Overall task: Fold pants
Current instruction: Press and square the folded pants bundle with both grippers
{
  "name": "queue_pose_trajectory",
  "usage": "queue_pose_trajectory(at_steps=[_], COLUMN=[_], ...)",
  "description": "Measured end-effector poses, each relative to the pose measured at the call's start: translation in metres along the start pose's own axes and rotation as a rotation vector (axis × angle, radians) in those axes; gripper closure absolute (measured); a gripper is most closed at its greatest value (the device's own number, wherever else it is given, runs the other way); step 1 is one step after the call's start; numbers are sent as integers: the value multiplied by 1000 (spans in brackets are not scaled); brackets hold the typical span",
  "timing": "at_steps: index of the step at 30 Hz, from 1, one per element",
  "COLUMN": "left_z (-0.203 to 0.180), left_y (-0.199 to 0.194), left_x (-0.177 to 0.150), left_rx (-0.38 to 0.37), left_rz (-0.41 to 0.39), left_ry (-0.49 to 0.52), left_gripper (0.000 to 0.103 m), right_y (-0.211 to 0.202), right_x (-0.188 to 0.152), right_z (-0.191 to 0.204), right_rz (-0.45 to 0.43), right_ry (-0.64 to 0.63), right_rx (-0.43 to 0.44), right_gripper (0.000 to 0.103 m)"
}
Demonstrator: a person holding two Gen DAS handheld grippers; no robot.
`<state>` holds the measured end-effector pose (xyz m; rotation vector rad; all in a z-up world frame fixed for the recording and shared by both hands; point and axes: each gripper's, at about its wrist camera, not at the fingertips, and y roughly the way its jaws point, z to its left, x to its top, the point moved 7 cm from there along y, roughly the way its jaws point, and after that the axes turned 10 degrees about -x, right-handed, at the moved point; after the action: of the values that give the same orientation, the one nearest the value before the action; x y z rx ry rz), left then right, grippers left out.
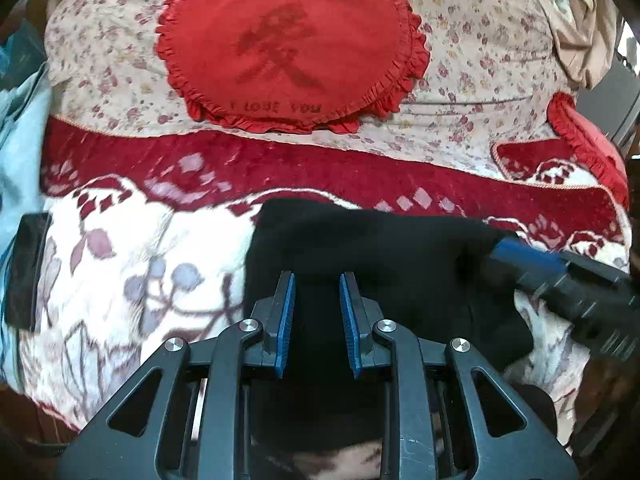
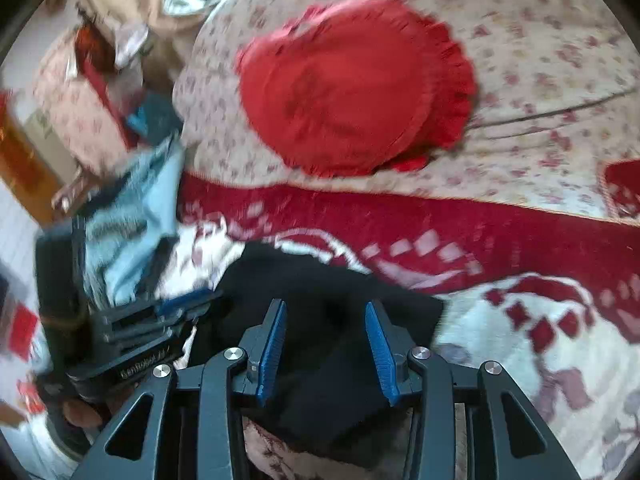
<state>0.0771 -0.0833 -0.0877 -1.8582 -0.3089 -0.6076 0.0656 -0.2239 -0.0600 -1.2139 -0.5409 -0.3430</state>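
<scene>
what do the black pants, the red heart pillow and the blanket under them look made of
Black pants: soft matte knit or fleece, seemingly; no sheen, limp folds. Red heart pillow: woven cloth, likely cotton, with ruffled trim. Blanket: plush pile, fuzzy-edged pattern.

My left gripper (image 1: 317, 278) points toward twelve o'clock, its blue-padded jaws parted with a clear gap. My right gripper (image 2: 326, 306) also aims at twelve, jaws spread wider. Each sees the other: right at three o'clock, left at nine.
</scene>
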Motion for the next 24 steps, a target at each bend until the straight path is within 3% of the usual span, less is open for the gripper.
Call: queue_pose_trajectory(at_steps=[3,8,15,21,24], left_z=[0,0,1,-1,-2], left_y=[15,27,21,16,15], left_x=[4,10,2,-5,-8], left_rx=[14,38,37,46,47], left_rz=[21,17,13,0,-6], left_ry=[11,25,6,1,3], left_gripper=[76,76,76,76,76], right_y=[34,65,32,14,13], right_x=[-7,2,0,-37,-57], right_z=[-5,-24,-11,1,-13], right_rz=[59,80,67,115,129], right_ry=[-41,5,-26,-104,-50], right_rx=[-70,-69,-68,-114,-132], right_gripper=[64,64,64,63,62])
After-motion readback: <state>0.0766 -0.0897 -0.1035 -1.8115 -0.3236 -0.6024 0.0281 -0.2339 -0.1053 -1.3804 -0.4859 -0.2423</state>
